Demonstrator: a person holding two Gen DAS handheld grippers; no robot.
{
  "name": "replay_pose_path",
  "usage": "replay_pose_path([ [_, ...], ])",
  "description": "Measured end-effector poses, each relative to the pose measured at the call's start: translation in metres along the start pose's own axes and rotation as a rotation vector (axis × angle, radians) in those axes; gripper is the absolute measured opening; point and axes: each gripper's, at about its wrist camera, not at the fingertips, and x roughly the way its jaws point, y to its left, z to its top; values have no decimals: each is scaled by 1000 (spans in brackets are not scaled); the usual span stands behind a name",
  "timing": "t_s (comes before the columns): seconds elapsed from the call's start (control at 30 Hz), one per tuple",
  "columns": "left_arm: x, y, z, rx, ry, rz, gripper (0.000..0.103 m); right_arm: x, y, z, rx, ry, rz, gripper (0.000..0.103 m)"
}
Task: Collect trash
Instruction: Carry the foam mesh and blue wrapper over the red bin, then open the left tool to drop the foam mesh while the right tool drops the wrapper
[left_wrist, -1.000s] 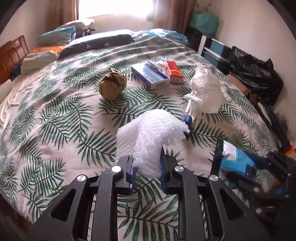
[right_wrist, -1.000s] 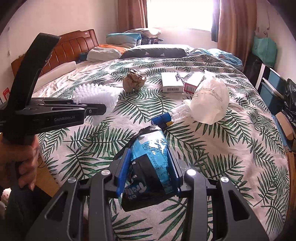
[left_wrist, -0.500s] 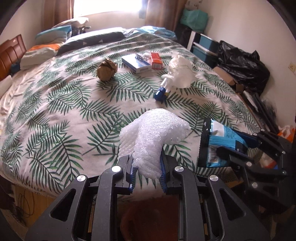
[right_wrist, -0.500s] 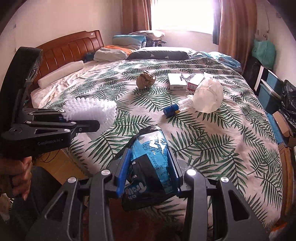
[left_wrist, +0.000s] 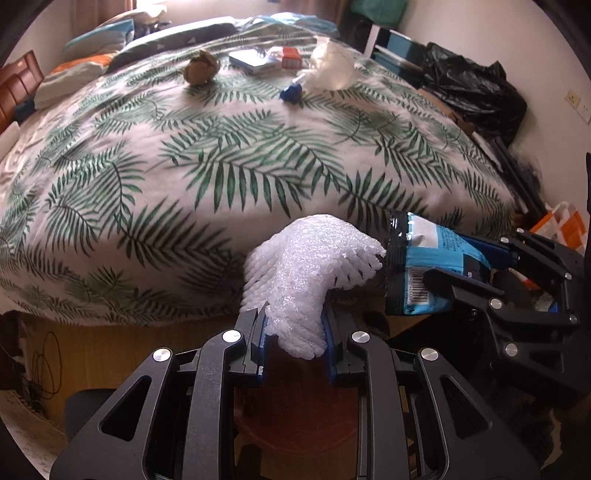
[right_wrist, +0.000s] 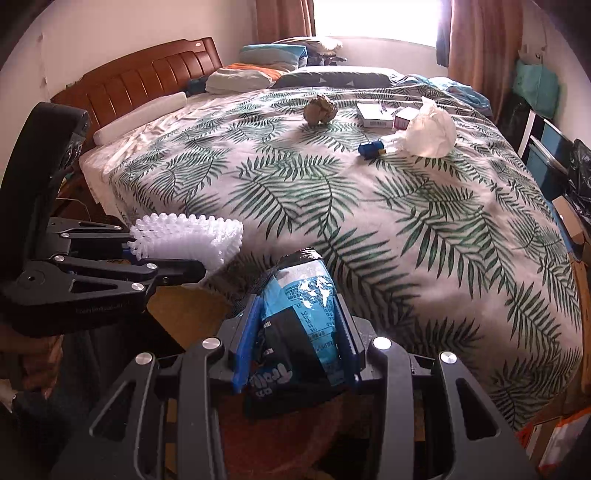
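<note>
My left gripper (left_wrist: 295, 325) holds a white foam net (left_wrist: 310, 258) between its blue pads; the jaws are opening slightly, and the net still sits pinched between them. My right gripper (right_wrist: 299, 317) is shut on a blue and black snack bag (right_wrist: 303, 302). Both hang side by side just past the foot edge of the bed (left_wrist: 221, 177). From the right wrist view the left gripper (right_wrist: 166, 254) and its foam net (right_wrist: 188, 240) show on the left. The left wrist view has the snack bag (left_wrist: 421, 266) on the right.
On the far part of the bed lie a crumpled brown paper ball (right_wrist: 319, 109), a white plastic bag (right_wrist: 430, 129), a blue-capped bottle (right_wrist: 371, 149) and small boxes (right_wrist: 375, 114). A black bag (left_wrist: 472, 85) sits by the right wall. Wooden floor and a reddish-brown shape show below the fingers.
Both grippers have drawn back from over the bed to beyond its foot edge, each with its item. The bed's trash now looks farther away.
</note>
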Motion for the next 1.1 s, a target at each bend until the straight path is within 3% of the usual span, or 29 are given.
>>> replay_pose_path([
  [0.37,75,5,-59,-26,238,-30,24,40,2,-61,20,167,31,39],
  [0.63,132,24,-82,-107,396,-27,28,67,3,-76,19,258,54,39],
  [0.9,156,35,-89,-142,465,-33,43,85,3,-78,22,309,68,39],
  [1.1,163,35,-89,-135,487,-32,73,98,6,-77,26,335,75,39],
])
